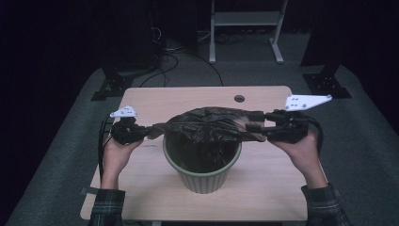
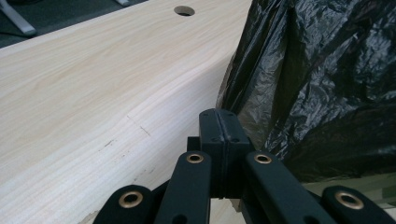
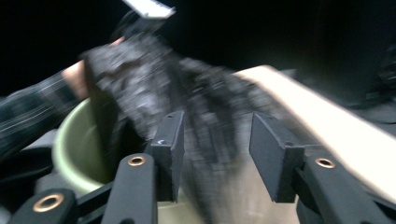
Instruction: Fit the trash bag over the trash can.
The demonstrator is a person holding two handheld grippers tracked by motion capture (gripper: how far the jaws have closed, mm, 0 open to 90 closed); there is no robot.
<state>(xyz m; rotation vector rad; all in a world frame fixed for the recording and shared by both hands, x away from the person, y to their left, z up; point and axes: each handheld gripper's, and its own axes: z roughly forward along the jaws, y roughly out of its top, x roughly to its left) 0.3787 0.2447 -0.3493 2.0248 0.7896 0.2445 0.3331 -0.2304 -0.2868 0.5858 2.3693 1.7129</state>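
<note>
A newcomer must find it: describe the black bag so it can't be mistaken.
On the pale wooden table stands a ribbed green bin. Stretched across its mouth is the black bag: thin, crinkled, glossy plastic, the sole dark, limp thing there.

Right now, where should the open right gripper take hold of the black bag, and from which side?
Grip the bag's loose edge over the bin's right rim, coming in from the right. The left gripper already pinches the opposite edge, and the film lies between the right gripper's open jaws.
</note>
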